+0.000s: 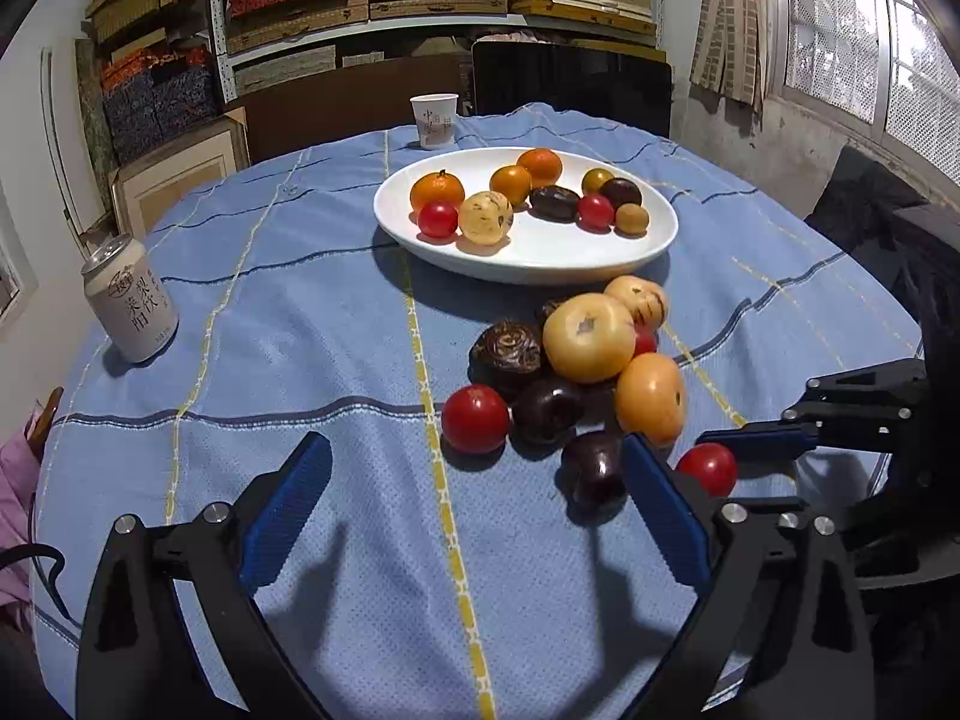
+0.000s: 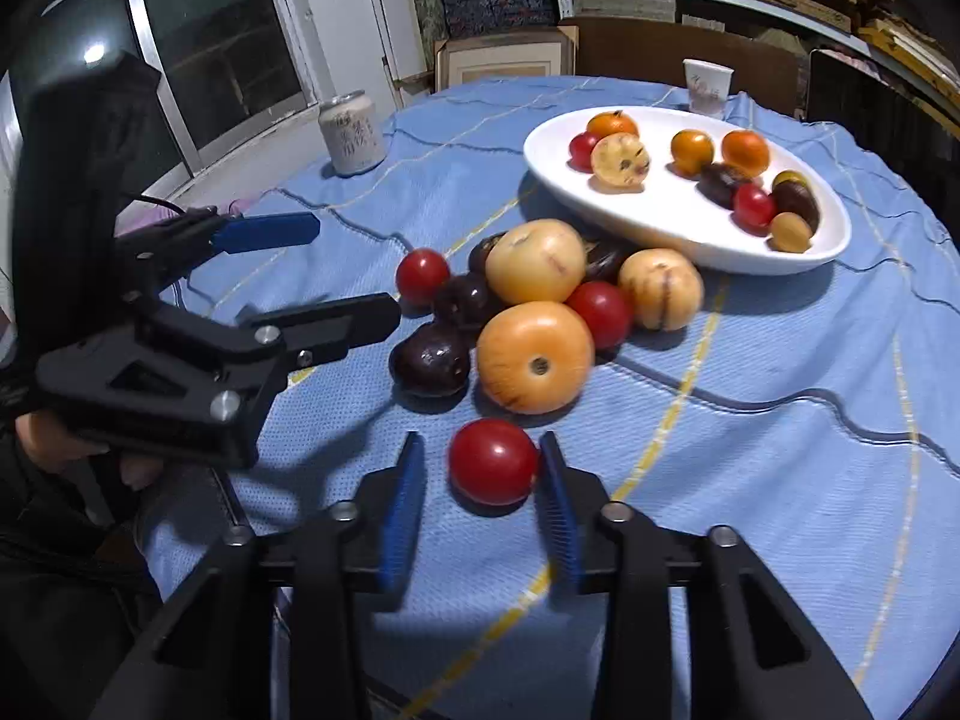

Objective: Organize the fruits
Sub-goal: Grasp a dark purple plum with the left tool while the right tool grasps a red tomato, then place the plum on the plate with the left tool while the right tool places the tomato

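Note:
A white oval plate (image 1: 543, 269) holds several small fruits: oranges, red tomatoes, dark ones and pale ones. In front of it a loose pile (image 1: 588, 336) of yellow, orange, dark and red fruits lies on the blue cloth. My left gripper (image 1: 477, 449) is open near the pile's front, one red tomato (image 1: 474, 420) just beyond its tips and a dark fruit (image 1: 594, 468) beside its right finger. My right gripper (image 2: 480, 450) is shut on a separate red tomato (image 2: 493, 462) resting on the cloth; its pads look blurred. The same tomato (image 1: 708, 468) shows in the left wrist view.
A drink can (image 1: 129, 300) stands at the table's left edge and a paper cup (image 1: 433, 120) behind the plate. Shelves of flat boxes and a dark chair back fill the far side. A window is on the right. The cloth (image 1: 336, 324) lies wrinkled.

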`<state>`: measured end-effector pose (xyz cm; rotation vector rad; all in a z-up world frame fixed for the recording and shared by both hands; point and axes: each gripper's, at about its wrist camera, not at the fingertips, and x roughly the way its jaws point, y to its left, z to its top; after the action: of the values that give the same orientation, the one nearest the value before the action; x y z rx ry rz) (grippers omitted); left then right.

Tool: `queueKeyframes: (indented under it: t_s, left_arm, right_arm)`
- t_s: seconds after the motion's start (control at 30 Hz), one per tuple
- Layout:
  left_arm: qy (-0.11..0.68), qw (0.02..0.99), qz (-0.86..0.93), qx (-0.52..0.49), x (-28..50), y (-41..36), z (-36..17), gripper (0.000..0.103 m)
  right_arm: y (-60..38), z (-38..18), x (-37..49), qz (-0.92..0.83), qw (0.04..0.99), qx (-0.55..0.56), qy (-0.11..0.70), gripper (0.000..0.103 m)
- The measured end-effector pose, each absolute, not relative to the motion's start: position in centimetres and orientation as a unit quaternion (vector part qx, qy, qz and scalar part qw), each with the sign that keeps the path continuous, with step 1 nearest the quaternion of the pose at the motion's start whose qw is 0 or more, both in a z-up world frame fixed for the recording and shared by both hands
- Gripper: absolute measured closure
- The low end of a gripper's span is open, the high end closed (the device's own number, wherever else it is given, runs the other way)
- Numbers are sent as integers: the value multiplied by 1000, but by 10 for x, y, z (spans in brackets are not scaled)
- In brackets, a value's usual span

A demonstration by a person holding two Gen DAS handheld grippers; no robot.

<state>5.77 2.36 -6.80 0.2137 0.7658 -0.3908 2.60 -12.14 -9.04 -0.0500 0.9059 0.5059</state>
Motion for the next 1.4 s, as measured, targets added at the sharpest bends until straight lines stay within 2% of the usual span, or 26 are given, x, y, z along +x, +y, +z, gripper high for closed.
queueKeyframes:
  t_s: [0.37, 0.43, 0.5, 0.57, 0.63, 1.4]
  left_arm:
    - [379, 888, -223, 131, 44, -9, -77, 9]
    - [385, 885, -223, 141, 44, -17, -81, 12]
    - [404, 874, -226, 144, 50, -22, -87, 46]
    - [429, 862, -233, 133, 56, -22, -94, 63]
    - [428, 863, -236, 130, 55, -22, -94, 72]
    - [380, 887, -247, 83, 37, -9, -72, 73]
  right_arm:
    - [-184, -86, 33, 170, 895, 51, 409, 72]
    - [-197, -88, 37, 168, 892, 79, 413, 72]
    - [-199, -89, 38, 170, 891, 84, 413, 72]
    - [-195, -88, 36, 174, 892, 72, 410, 72]
    - [-194, -88, 37, 180, 893, 67, 407, 72]
    - [-199, -85, 31, 176, 899, 79, 392, 72]
